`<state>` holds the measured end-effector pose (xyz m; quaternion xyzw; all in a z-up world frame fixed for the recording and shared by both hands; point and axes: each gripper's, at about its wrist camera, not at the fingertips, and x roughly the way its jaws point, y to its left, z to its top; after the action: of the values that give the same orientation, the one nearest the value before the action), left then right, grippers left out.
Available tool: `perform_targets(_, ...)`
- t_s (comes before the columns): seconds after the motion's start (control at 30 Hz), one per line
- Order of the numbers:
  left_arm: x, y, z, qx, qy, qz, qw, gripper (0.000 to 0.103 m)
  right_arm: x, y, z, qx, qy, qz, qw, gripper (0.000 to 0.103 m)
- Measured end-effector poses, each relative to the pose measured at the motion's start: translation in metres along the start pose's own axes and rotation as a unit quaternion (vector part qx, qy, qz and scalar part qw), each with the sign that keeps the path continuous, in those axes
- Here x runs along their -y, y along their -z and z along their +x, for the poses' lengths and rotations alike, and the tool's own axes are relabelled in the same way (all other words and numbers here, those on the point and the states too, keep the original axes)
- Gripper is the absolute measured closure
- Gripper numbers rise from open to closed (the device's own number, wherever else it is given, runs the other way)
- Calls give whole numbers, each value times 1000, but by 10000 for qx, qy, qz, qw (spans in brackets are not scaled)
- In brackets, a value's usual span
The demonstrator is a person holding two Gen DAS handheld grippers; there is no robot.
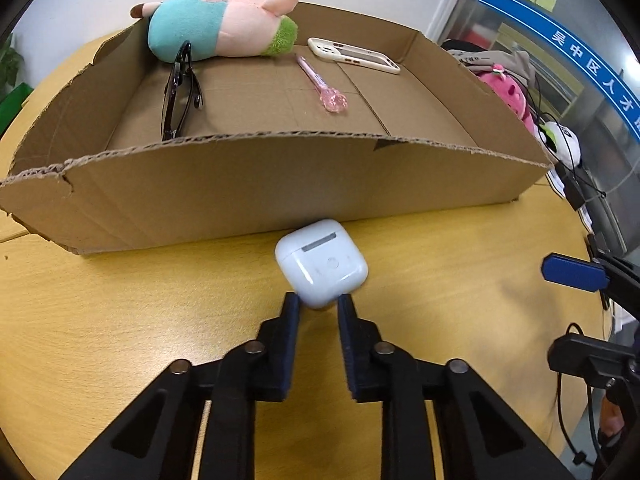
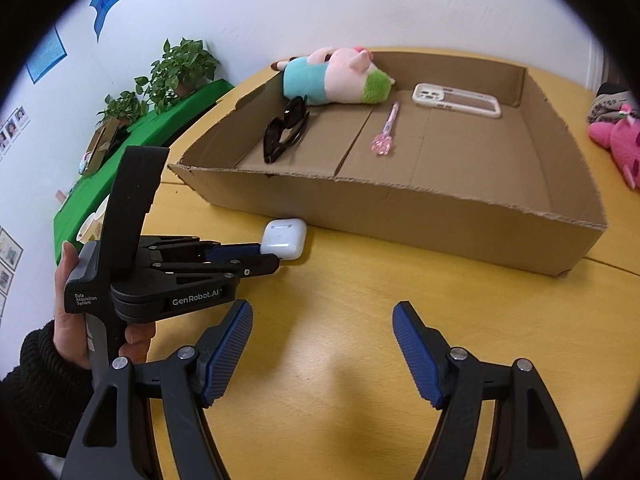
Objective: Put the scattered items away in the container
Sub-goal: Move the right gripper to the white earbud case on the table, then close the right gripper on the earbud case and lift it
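A white earbud case (image 1: 322, 262) sits on the yellow table just in front of the cardboard box (image 1: 240, 184). My left gripper (image 1: 319, 305) has its fingertips closed on the near corner of the case; the right wrist view shows the same grip on the case (image 2: 285, 238) by the left gripper (image 2: 269, 258). My right gripper (image 2: 322, 322) is open and empty over bare table. In the box (image 2: 400, 208) lie a plush pig (image 2: 336, 76), black sunglasses (image 2: 286, 130), a pink pen (image 2: 387, 130) and a white phone case (image 2: 456, 101).
A pink plush (image 2: 618, 140) and grey cloth lie on the table right of the box. Potted plants (image 2: 180, 68) on a green surface stand at the far left. My right gripper's blue finger (image 1: 574, 272) shows at the right of the left wrist view.
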<state>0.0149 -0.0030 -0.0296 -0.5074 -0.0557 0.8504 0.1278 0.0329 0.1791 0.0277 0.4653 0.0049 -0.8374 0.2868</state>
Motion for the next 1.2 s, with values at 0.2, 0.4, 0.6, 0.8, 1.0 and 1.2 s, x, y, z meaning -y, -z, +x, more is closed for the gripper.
perform_targets(0.2, -13, -3, -8, 164, 83, -126, 9998, 28, -3, -14, 21, -96, -172, 70, 9998, 31)
perform_targets(0.4, -36, -8, -25, 288, 539, -444, 9971, 26, -8, -26, 57, -141, -238, 95, 9996, 31)
perform_targets(0.6, -62, -11, -36, 187, 780, -457, 9957, 26, -25, -30, 91, -313, -203, -209, 9991, 34)
perform_targets(0.8, -60, -18, -29, 2, 1045, -297, 9941, 26, -45, -32, 110, -233, 44, -567, 9981, 60)
perform_targets(1.0, -35, -25, -6, -537, 1322, 417, 9889, 26, -43, -18, 102, -190, -114, -737, 9970, 61)
perform_targets(1.2, 0, -21, 6, -1094, 1657, 1217, 9725, 45, -39, 4, 81, -119, -348, -878, 9955, 61)
